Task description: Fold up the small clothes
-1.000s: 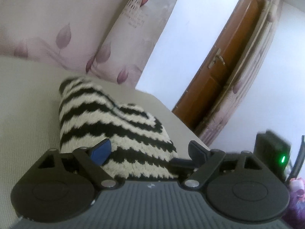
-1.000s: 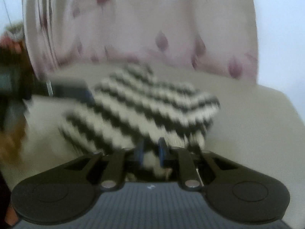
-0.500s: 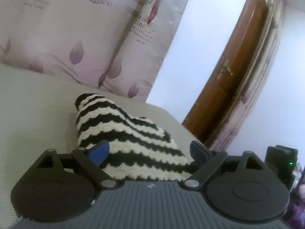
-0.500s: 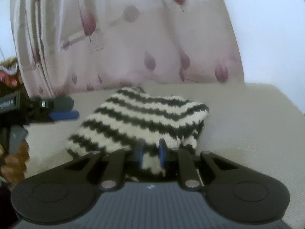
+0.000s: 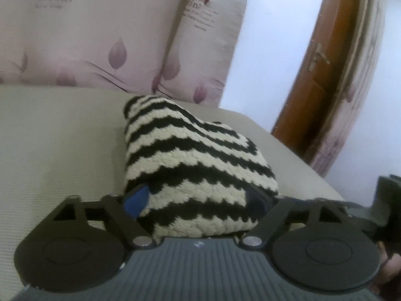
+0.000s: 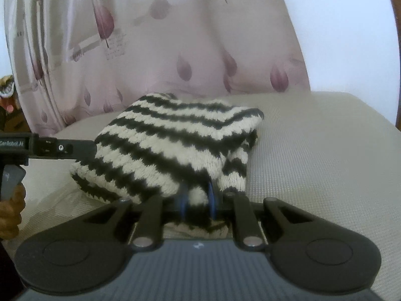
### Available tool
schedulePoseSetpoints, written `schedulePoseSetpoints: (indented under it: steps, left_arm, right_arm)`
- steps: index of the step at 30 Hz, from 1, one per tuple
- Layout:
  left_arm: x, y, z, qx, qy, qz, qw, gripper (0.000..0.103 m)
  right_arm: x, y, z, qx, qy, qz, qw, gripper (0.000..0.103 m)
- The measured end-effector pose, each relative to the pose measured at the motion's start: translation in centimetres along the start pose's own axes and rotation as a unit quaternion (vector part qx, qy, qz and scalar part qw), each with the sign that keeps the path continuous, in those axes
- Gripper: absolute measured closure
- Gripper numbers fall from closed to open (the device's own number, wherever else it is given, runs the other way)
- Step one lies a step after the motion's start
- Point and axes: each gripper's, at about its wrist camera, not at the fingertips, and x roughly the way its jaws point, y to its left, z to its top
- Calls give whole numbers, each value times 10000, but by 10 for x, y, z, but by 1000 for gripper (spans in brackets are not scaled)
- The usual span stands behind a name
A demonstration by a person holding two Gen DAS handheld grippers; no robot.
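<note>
On woven beige cushion (image 6: 313,150), fuzzy zigzag-striped knit (image 6: 175,135), right tool (image 6: 196,202) pinching hem

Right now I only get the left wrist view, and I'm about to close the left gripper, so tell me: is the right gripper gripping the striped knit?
Observer: Yes. The right gripper is shut on a bunch of the striped knit at its near edge.
Operator: Is the piece doubled over?
Observer: The right wrist view shows a top layer overhanging a lower one on its right-hand side.
Operator: Where does the left gripper sit from there?
Observer: One of its fingers reaches the knit's left edge, about level with the top layer.
</note>
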Motion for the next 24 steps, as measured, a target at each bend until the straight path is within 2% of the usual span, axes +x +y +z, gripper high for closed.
schedulePoseSetpoints:
  steps: [5, 8, 9, 11, 12, 13, 14, 18, 24]
  left_arm:
    - [-6, -8, 5, 244, -3, 346, 9991, 7]
    - [-9, -16, 8, 511, -24, 528, 9973, 6]
    - [-9, -19, 9, 605, -46, 588, 9964, 4]
    - [-10, -26, 11, 780, -116, 693, 9945, 2]
    - [-11, -29, 12, 867, -144, 726, 9935, 1]
    - [-11, -33, 13, 963, -162, 767, 9923, 0]
    - [-10, -35, 13, 1044, -170, 809, 9911, 0]
    - [-3, -39, 16, 1253, -120, 919, 9878, 0]
    - [9, -37, 22, 1290, -19, 1021, 9864, 0]
  right_arm:
    - [-10, -4, 3, 438, -207, 42, 9988, 85]
    - [-24, -5, 12, 701, -547, 76, 9960, 83]
    - [-28, -5, 16, 766, -652, 138, 9948, 78]
    - [-31, -5, 22, 836, -713, 146, 9938, 59]
    - [-30, -5, 24, 851, -729, 104, 9936, 35]
    - [-29, -6, 26, 876, -746, 95, 9933, 16]
    - [-28, -8, 26, 902, -763, 109, 9929, 13]
    - [-16, -17, 30, 1147, -641, 96, 9913, 13]
    - [14, -30, 28, 1509, -316, 118, 9880, 13]
